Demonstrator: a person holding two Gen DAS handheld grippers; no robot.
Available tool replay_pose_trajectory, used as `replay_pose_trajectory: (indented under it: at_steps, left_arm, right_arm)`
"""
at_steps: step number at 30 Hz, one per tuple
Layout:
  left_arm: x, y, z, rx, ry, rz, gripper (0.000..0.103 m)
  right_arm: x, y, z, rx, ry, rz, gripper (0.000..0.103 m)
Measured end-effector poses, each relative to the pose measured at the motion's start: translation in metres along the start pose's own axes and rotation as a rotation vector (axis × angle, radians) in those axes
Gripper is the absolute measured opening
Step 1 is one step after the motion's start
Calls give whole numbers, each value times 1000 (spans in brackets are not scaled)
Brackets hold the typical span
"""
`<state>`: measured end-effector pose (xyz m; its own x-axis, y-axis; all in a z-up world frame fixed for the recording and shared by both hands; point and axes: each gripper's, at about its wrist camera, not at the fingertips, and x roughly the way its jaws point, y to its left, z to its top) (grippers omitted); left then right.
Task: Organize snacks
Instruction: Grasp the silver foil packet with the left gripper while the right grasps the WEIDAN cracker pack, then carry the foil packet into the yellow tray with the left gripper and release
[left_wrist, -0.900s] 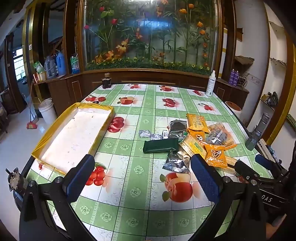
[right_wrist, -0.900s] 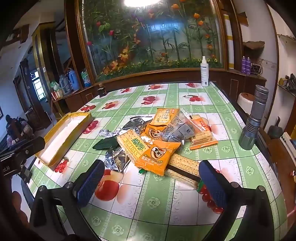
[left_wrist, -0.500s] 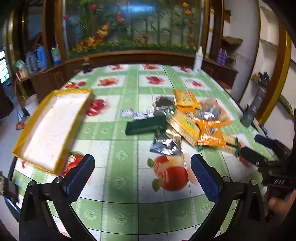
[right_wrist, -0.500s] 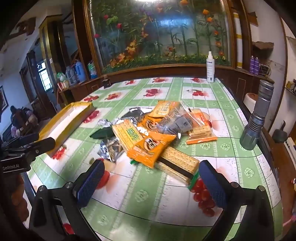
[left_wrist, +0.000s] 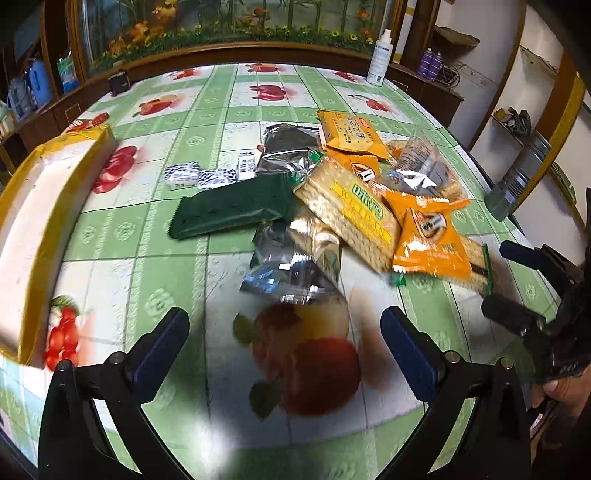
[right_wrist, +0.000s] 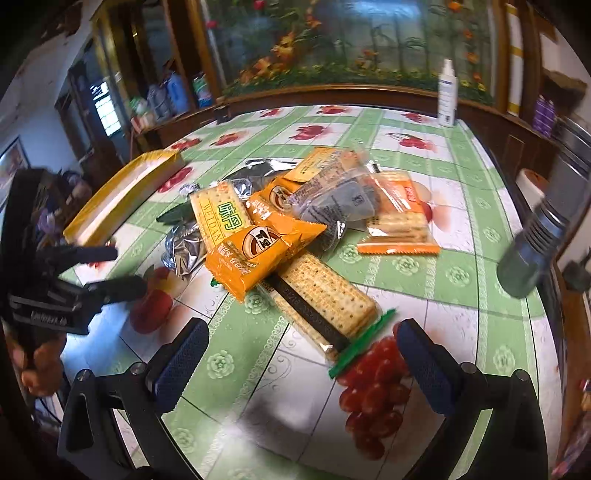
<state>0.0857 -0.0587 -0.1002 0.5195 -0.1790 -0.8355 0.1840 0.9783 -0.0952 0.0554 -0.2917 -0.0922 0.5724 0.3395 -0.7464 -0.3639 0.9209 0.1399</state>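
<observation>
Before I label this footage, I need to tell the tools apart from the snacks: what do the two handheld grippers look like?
Both look alike. The left gripper has black angular arms with silver bolt heads, ending in two fingers faced with dark blue, finely textured pads. The right gripper shows the same black frame and blue pads. Seen from the right wrist view, the left one's black body carries small white lettering, too blurred to read. No sleeves or cables are clearly visible.

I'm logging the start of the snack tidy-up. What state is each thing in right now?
Left tool: open, holding nothing.
Right tool: open, holding nothing.
Yellow tray: nothing visible inside it.
Green packet: sealed, lying flat beside the pile.
Cracker pack: sealed, lying under the orange bag.
Orange bag: sealed, on top of the pile.
Spray bottle: upright, at the table's far edge.
</observation>
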Motion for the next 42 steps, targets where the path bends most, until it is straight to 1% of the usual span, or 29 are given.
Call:
replay_pose_trajectory:
  at_steps: [2,5,9,10,12,13,14,15,16,17,19,20,21,23,25,27,29,32,34,36,42]
  left_arm:
    - [12,-3,8,-2,17,24,103]
    - [24,-6,16,-7,21,2,103]
    - [40,-2,24,-22,41,24,102]
    - [40,-2,24,-13,22,43,99]
    - [39,-2,25,9,11,68,92]
    - [38,-3,24,28,6,76,86]
    - [37,-2,25,40,2,74,77]
    - [35,-2,25,50,-2,71,73]
    - [32,-1,25,57,-7,65,63]
    - [31,1,25,59,-6,58,61]
    - [29,6,24,62,-10,38,59]
    - [27,8,23,62,-11,31,58]
    - [26,10,22,62,-12,20,57]
    - [22,16,18,52,-15,-17,55]
    - [17,21,13,43,-19,-39,54]
    - [11,26,5,38,-19,-51,53]
    - [6,29,0,31,-16,-59,53]
    - [-5,34,-10,13,-11,-75,52]
    - [-15,38,-17,7,-29,-68,52]
    - [-24,38,-22,6,-44,-49,52]
    - [-51,38,-37,2,-116,52,52]
  right_arm:
    - [7,-4,6,-13,20,8,103]
    - [18,-10,15,-19,38,-2,103]
    - [30,-10,23,-44,71,-4,103]
    - [34,-9,24,-53,85,-12,103]
    - [41,-7,24,-79,107,-23,100]
    - [45,-6,24,-90,115,-20,100]
    - [48,-4,23,-102,127,-18,98]
    - [51,-2,22,-116,140,-19,95]
    - [54,1,21,-130,150,-28,94]
    - [54,4,19,-149,149,-44,93]
    - [52,7,18,-161,152,-42,87]
    - [50,9,17,-160,154,-45,81]
    - [48,9,17,-157,156,-48,72]
    - [43,10,15,-145,163,-45,63]
    - [38,13,11,-136,164,-49,58]
    - [32,15,6,-113,159,-34,51]
    - [26,16,1,-72,150,-4,48]
    - [17,20,-9,-23,139,39,48]
    - [10,25,-16,10,125,77,48]
    - [3,28,-21,35,111,92,48]
    - [-15,38,-31,107,52,126,48]
